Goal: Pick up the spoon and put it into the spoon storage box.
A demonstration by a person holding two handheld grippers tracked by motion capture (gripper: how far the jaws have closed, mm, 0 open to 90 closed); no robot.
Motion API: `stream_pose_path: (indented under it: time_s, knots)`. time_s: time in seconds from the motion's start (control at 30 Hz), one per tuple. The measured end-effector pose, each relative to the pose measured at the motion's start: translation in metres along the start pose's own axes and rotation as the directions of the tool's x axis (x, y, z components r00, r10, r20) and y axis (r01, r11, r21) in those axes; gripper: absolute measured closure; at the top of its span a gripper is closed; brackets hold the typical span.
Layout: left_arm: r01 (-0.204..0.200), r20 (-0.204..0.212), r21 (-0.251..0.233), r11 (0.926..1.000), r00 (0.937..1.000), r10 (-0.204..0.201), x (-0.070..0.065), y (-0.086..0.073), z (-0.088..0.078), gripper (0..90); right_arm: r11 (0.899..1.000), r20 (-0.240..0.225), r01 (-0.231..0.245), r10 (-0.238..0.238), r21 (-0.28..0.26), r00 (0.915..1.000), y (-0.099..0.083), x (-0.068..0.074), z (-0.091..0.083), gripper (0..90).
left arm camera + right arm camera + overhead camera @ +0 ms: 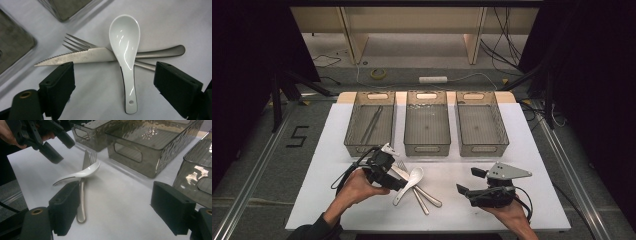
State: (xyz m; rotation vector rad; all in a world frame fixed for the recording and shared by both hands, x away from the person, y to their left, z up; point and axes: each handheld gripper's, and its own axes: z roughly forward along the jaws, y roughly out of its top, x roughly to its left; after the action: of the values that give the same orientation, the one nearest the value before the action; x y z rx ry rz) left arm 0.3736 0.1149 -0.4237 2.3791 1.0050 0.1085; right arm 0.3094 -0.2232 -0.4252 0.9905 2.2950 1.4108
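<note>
Left hand-held gripper [113,82] first: we've got its jaws spread wide, hovering right over the white spoon [126,52], with the spoon's handle lying between the two black pads and nothing gripped. In the high view that same left hand-held gripper [384,170] sits at the front left of the tabletop [512,150], tipped down over the cutlery pile.

Our right hand-held gripper [113,207] is also wide open and holding nothing. It hangs low over the bare tabletop, well apart from the pile, and in the high view we see the right hand-held gripper [469,182] at the front right with its grey plate on top.

Now the pile itself. The spoon lies bowl-up on top, crossing over a serrated knife [75,57] and a fork [77,43]. The knife and fork lie almost side by side, touching each other, handles poking out past the spoon on the far side from the blade tip. From the right gripper view the spoon [80,173] props up on the knife, its bowl lifted slightly off the surface.

Farther back, three smoky see-through bins stand in a row: the left bin [357,122], the middle bin [428,147] and the right bin [499,125]. The left one has some thin metal pieces [372,124] lying inside; can't tell exactly what they are.
</note>
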Motion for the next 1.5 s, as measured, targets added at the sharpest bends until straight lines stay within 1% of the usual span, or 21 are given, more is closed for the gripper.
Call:
stream_pose_path:
  time_s: [0.23,0.33,0.57,0.6,0.73,0.8,0.83,0.9,0.93,0.97,1.0,1.07,1.13,1.17,1.23,1.3,1.33,1.37,1.4,1.47,1.5]
  knots:
    - [-0.019,-0.002,0.066,0.9976,0.9998,0.019,-0.006,-0.003,0.011,17.4,1.0,-0.002,0.001,-0.001,0.002,1.0,0.0,-0.001,0.0,24.5]
    - [-0.036,0.002,0.092,0.9951,0.9993,0.036,-0.01,-0.004,0.015,18.4,1.0,-0.001,0.006,-0.006,0.005,1.0,0.0,0.0,0.0,24.5]
    - [-0.068,0.019,0.134,0.9886,0.9977,0.066,-0.018,-0.009,0.02,24.8,1.0,-0.001,0.013,-0.013,0.017,0.9999,0.0,0.002,0.002,24.5]
    - [-0.077,0.02,0.135,0.9879,0.997,0.075,-0.018,-0.01,0.021,26.2,1.0,-0.002,0.014,-0.013,0.018,0.9999,0.0,0.002,0.002,24.5]
    - [-0.089,0.028,0.128,0.9878,0.9959,0.086,-0.022,-0.01,0.025,34.3,1.0,0.002,0.017,-0.017,0.017,0.9999,0.0,0.003,0.002,24.5]
    - [-0.091,0.02,0.122,0.9883,0.9958,0.09,-0.024,-0.01,0.027,39.2,1.0,0.002,0.015,-0.015,0.019,0.9999,0.0,0.004,0.002,24.6]
    - [-0.099,0.016,0.126,0.987,0.9951,0.098,-0.026,-0.01,0.028,40.8,1.0,0.002,0.017,-0.017,0.021,0.9999,0.0,0.004,0.002,24.6]
    - [-0.11,0.019,0.121,0.9864,0.9939,0.109,-0.028,-0.009,0.03,44.7,1.0,-0.001,0.019,-0.019,0.024,0.9998,0.0,0.004,0.003,24.6]
    - [-0.107,0.014,0.116,0.9875,0.9942,0.106,-0.029,-0.009,0.031,46.9,1.0,-0.002,0.02,-0.02,0.023,0.9998,0.0,0.004,0.003,24.6]
    - [-0.115,0.014,0.117,0.9865,0.9934,0.114,-0.028,-0.008,0.032,48.8,0.999,-0.002,0.021,-0.021,0.024,0.9998,0.0,0.004,0.004,24.6]
    - [-0.11,0.015,0.117,0.9871,0.994,0.108,-0.028,-0.007,0.033,50.6,0.999,-0.002,0.022,-0.022,0.025,0.9998,0.0,0.004,0.004,24.6]
    - [-0.114,0.021,0.124,0.9857,0.9935,0.112,-0.027,-0.007,0.035,53.0,0.999,-0.001,0.021,-0.021,0.026,0.9998,0.0,0.004,0.004,24.6]
    - [-0.105,0.014,0.118,0.9874,0.9944,0.104,-0.027,-0.007,0.037,55.6,0.999,-0.002,0.02,-0.02,0.026,0.9998,0.0,0.004,0.004,24.6]
    - [-0.111,0.01,0.123,0.9861,0.9938,0.111,-0.027,-0.006,0.038,56.8,1.0,-0.004,0.018,-0.017,0.025,0.9998,0.0,0.004,0.004,24.7]
    - [-0.103,0.008,0.123,0.9871,0.9947,0.102,-0.025,-0.006,0.04,59.5,1.0,-0.004,0.017,-0.017,0.025,0.9998,0.0,0.004,0.004,24.8]
    - [-0.101,0.009,0.129,0.9865,0.9949,0.101,-0.025,-0.005,0.041,60.2,1.0,-0.004,0.018,-0.018,0.025,0.9998,0.0,0.004,0.004,24.7]
    - [-0.108,0.004,0.137,0.9846,0.994,0.109,-0.026,-0.005,0.042,60.2,1.0,-0.004,0.018,-0.017,0.025,0.9998,0.0,0.004,0.004,24.8]
    - [-0.107,-0.003,0.138,0.9846,0.9941,0.109,-0.026,-0.005,0.044,60.4,1.0,-0.004,0.017,-0.017,0.025,0.9998,0.0,0.004,0.004,24.8]
    - [-0.108,-0.011,0.146,0.9833,0.9937,0.111,-0.026,-0.005,0.045,61.1,1.0,-0.004,0.016,-0.016,0.025,0.9999,0.0,0.004,0.004,24.9]
    - [-0.112,-0.011,0.158,0.9811,0.9933,0.115,-0.024,-0.005,0.048,63.9,1.0,-0.004,0.015,-0.015,0.025,0.9999,0.0,0.004,0.004,24.9]
    - [-0.105,-0.011,0.154,0.9826,0.9941,0.108,-0.024,-0.005,0.049,65.7,1.0,-0.003,0.015,-0.015,0.025,0.9999,0.0,0.004,0.004,24.9]
